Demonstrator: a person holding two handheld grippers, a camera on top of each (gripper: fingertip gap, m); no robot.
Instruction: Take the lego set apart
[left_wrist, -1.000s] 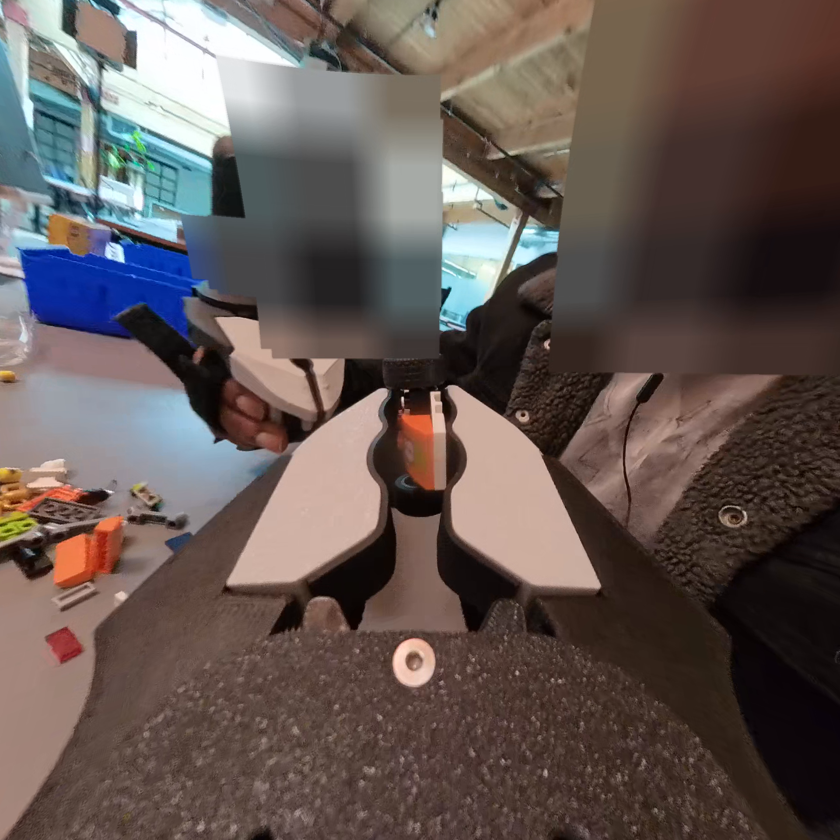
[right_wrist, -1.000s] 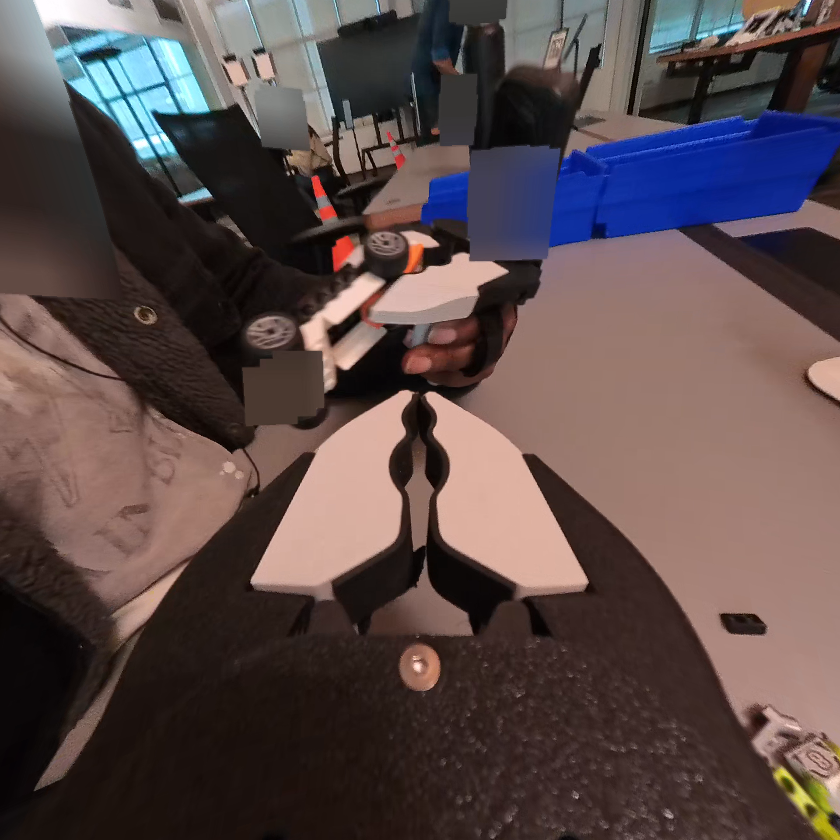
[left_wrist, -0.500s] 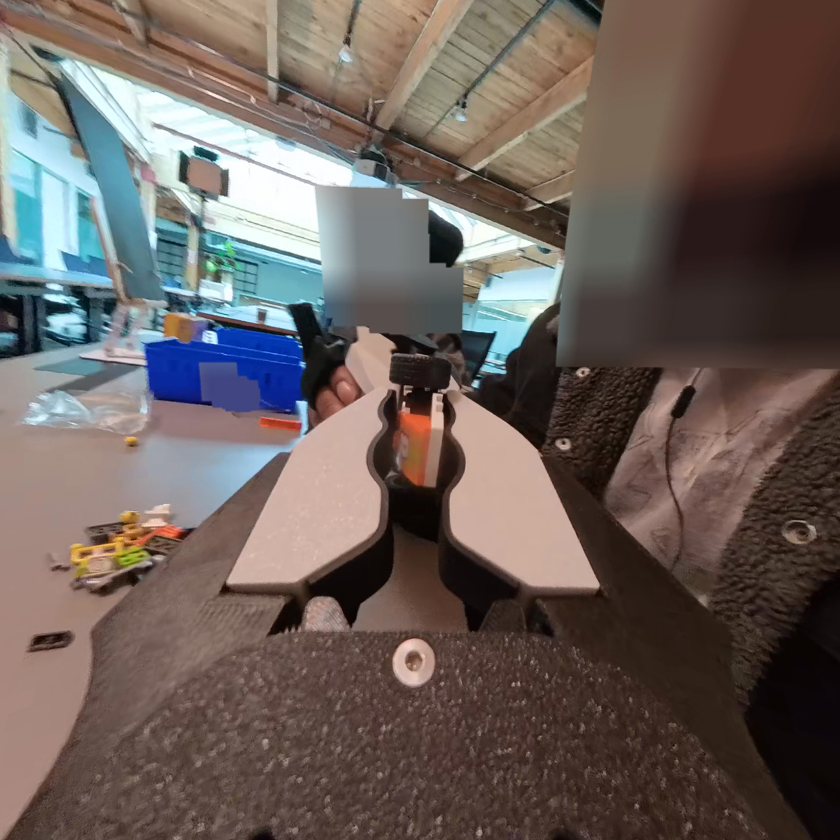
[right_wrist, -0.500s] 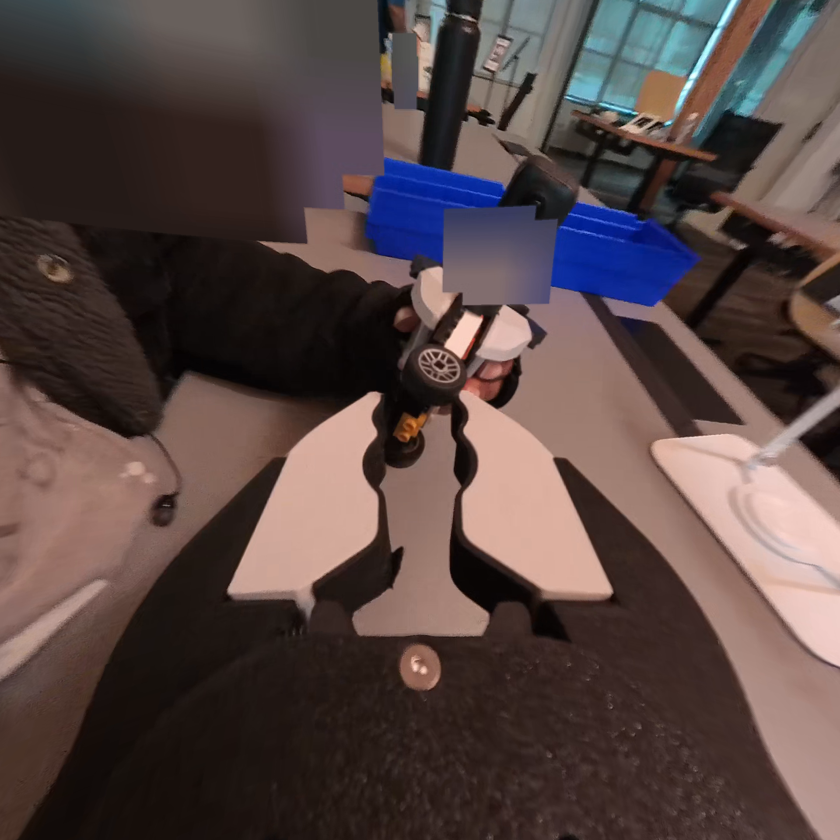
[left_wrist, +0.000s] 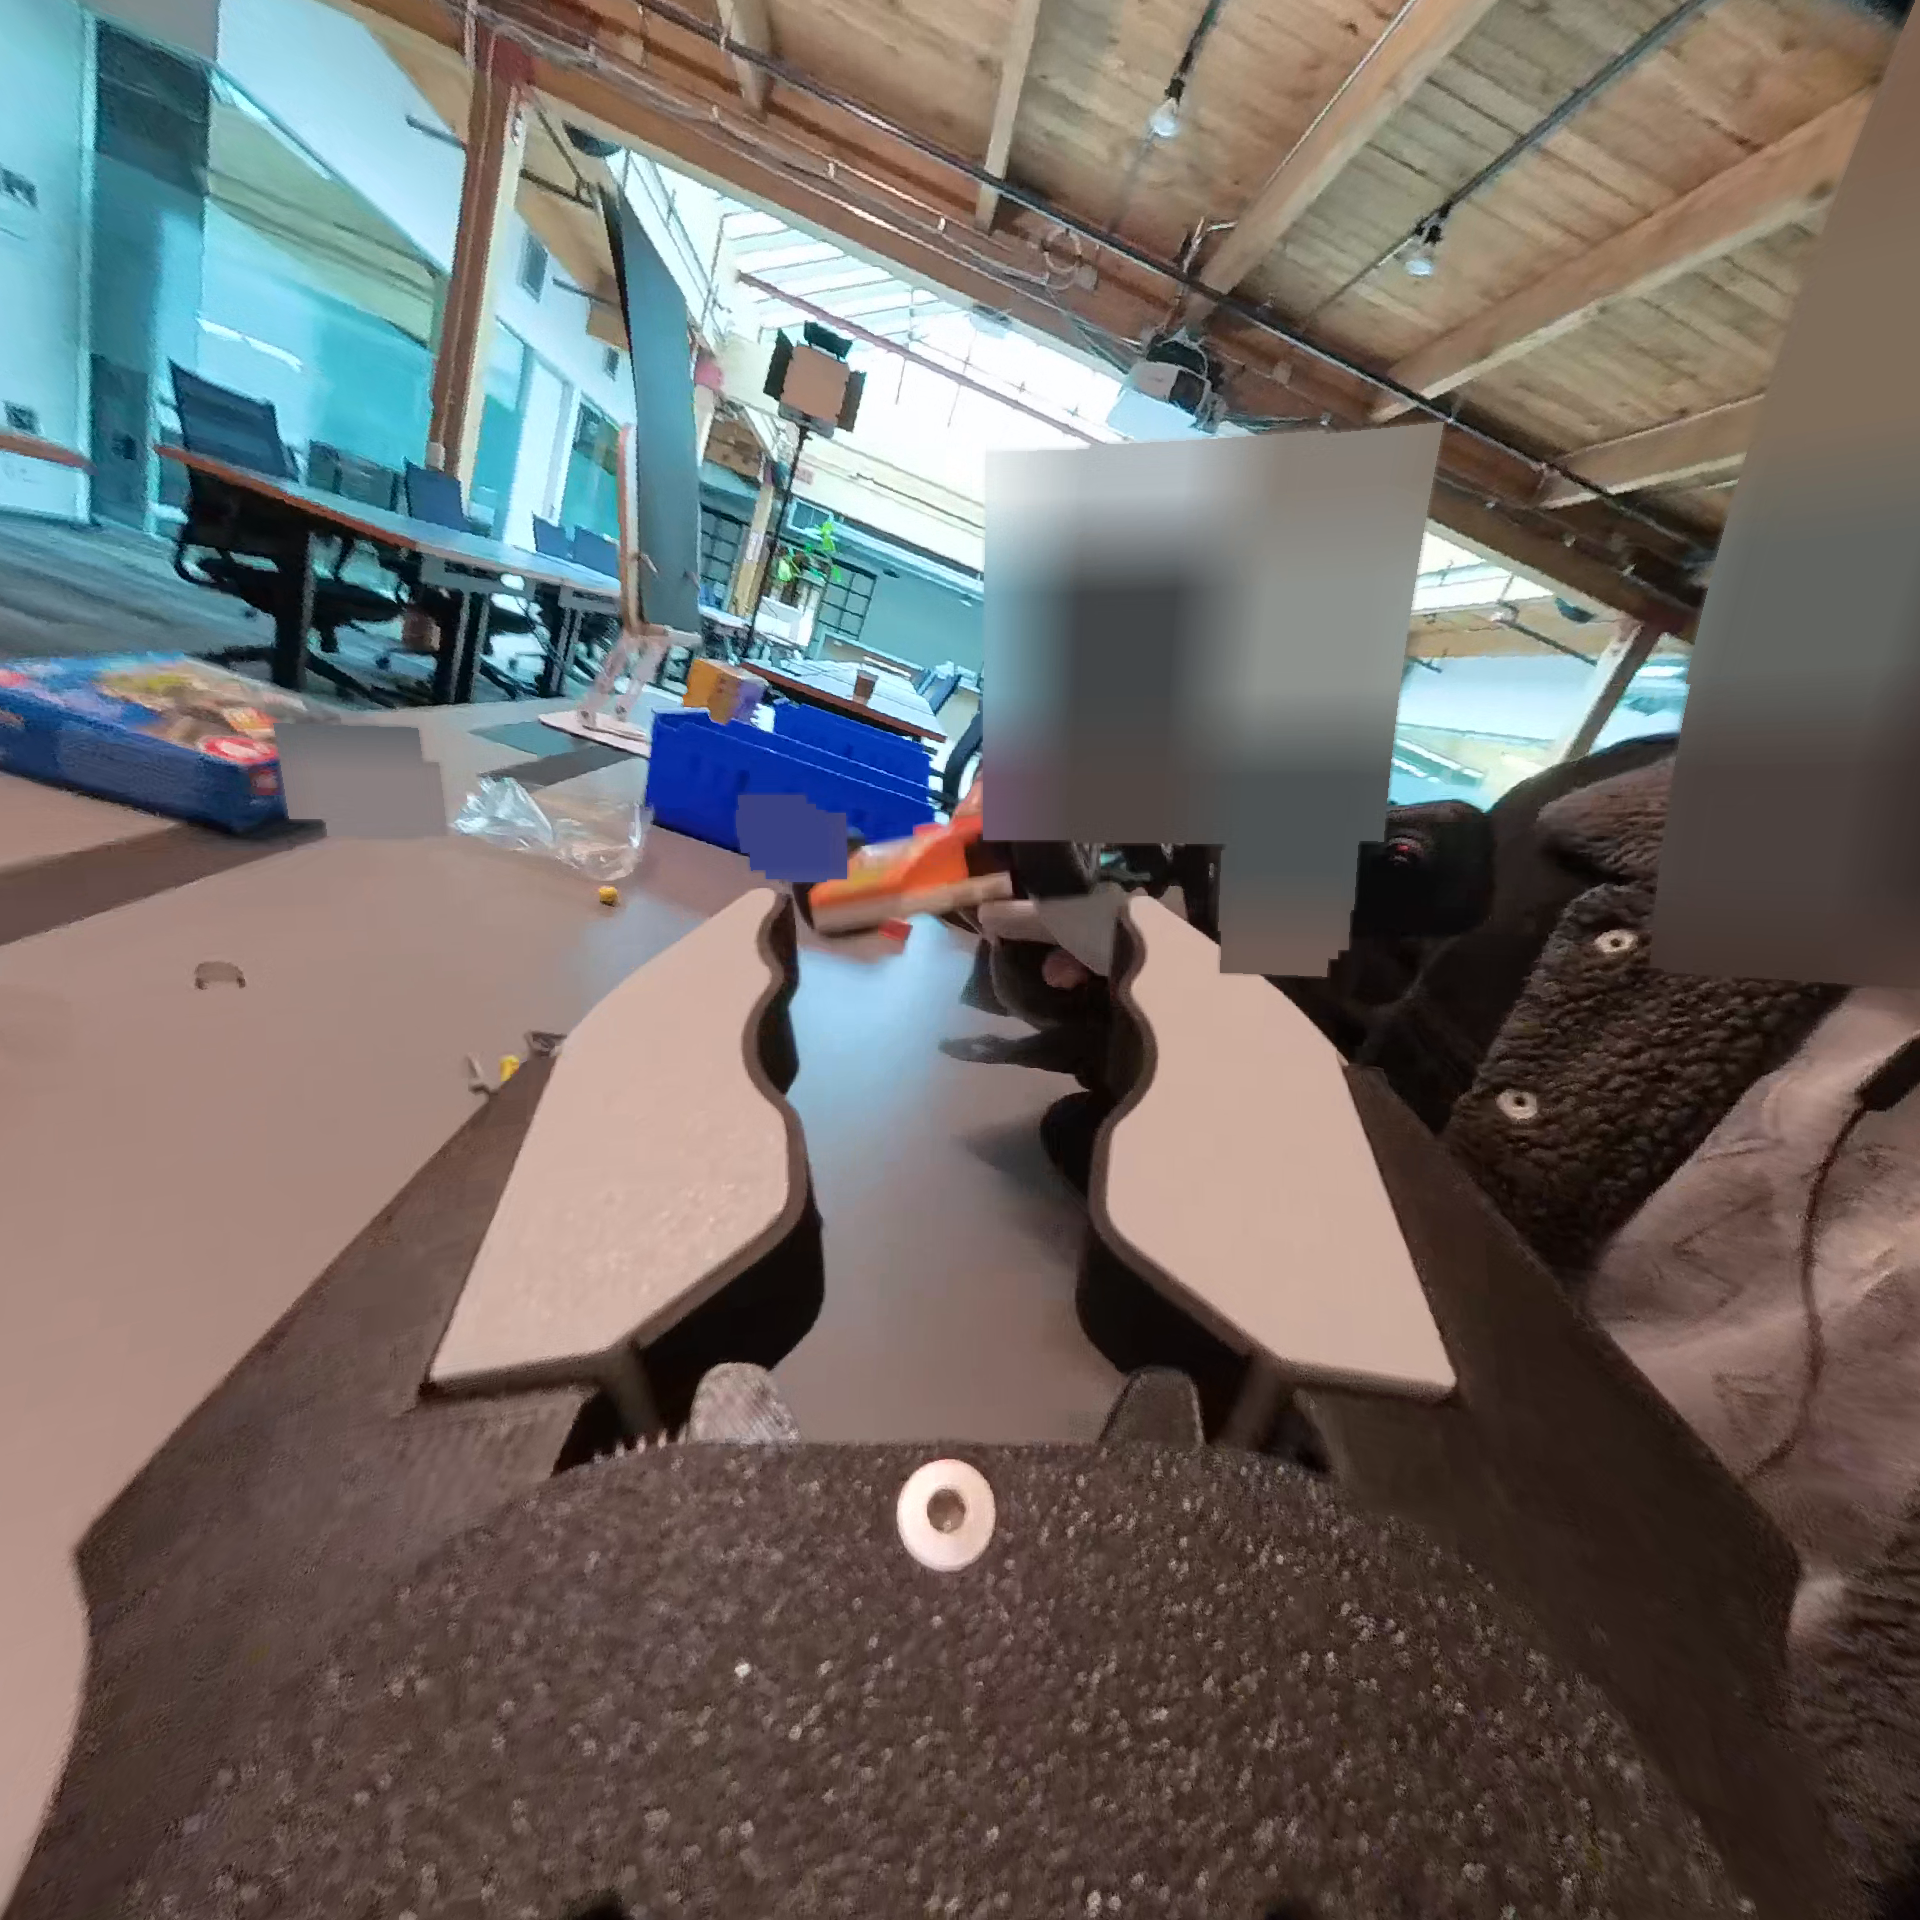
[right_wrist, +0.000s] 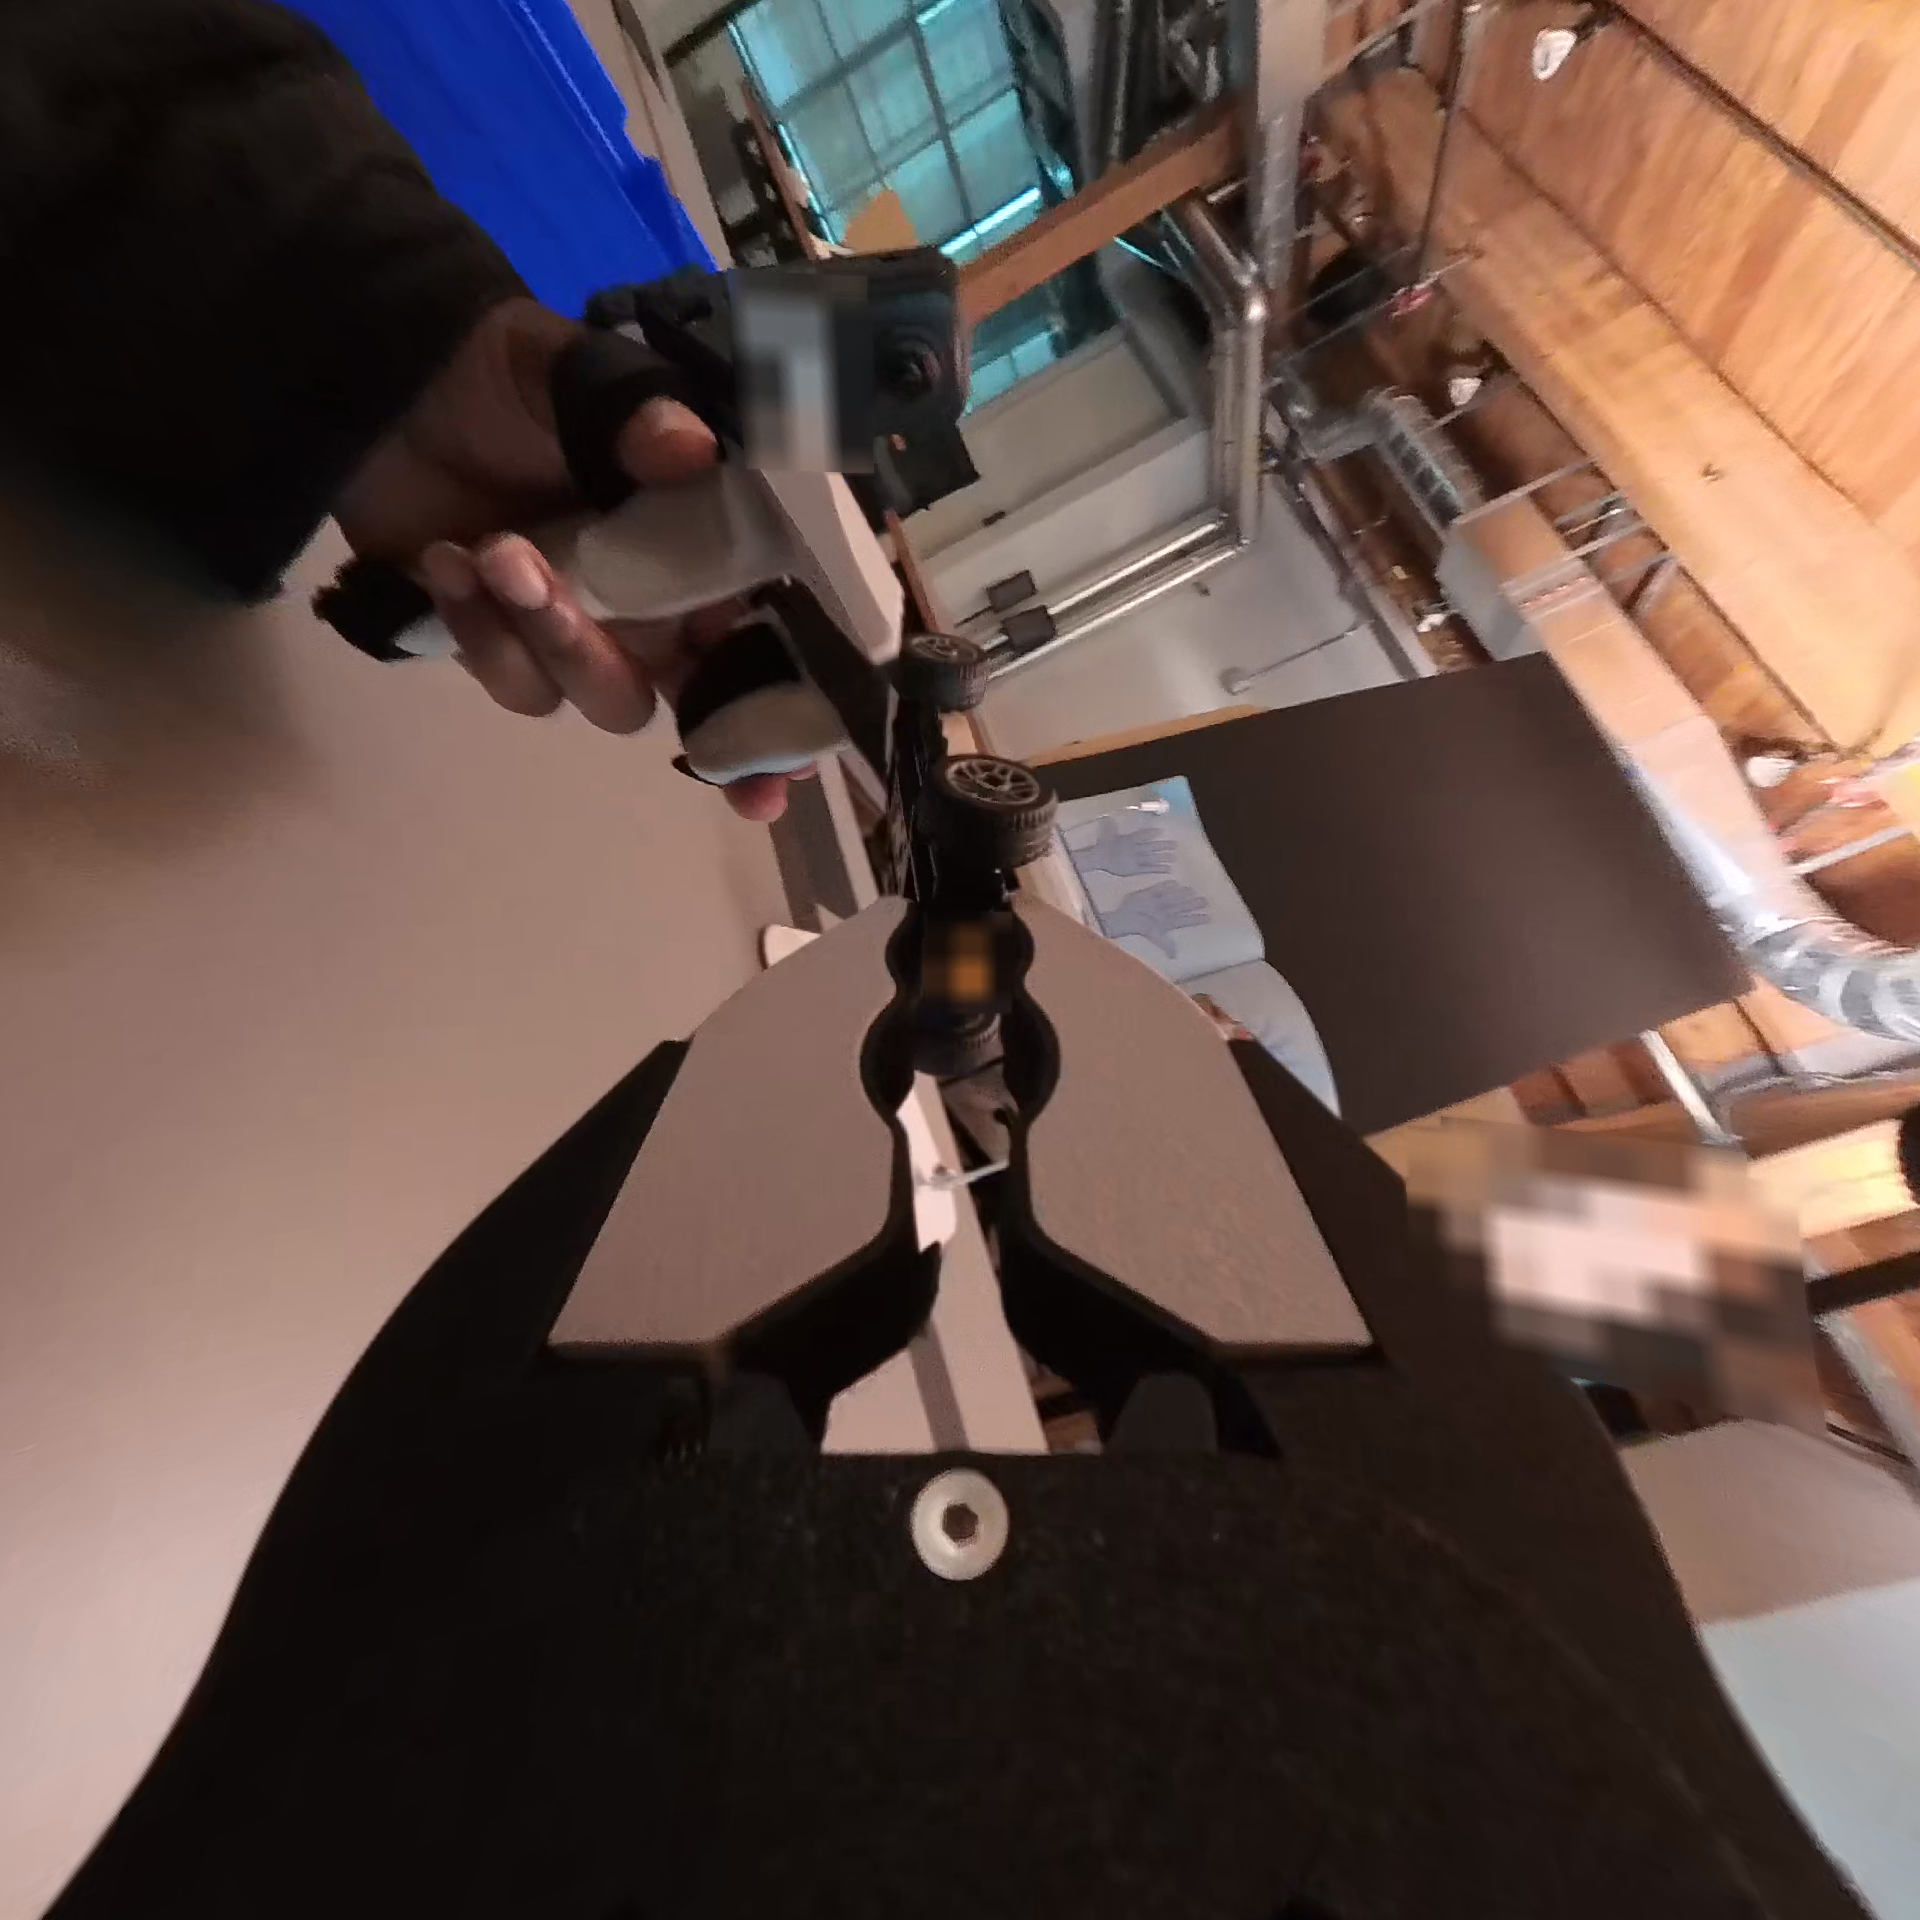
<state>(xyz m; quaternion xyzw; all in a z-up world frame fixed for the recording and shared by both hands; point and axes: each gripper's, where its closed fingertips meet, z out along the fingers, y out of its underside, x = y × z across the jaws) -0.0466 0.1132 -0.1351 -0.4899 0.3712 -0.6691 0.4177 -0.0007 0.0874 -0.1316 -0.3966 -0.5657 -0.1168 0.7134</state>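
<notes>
the grey table (left_wrist: 260, 1143) is filling the left half of the left wrist view, with a blue bin (left_wrist: 790, 769) sitting at upper centre. the left gripper (left_wrist: 951, 914) is hanging wide open at centre frame, gripping nothing. in the right wrist view, which is rolled sideways, the right gripper (right_wrist: 961, 914) is closing its fingers around the dark end of the lego car (right_wrist: 956, 821) — the car is jutting up from the fingertips at frame centre, wheels showing, clear of the table. to do this well, i'd say the right should be clamping firmly while the left is coming in square on one wheel (right_wrist: 992, 795) or plate, pulling straight off — twisting risks the car slipping out.
</notes>
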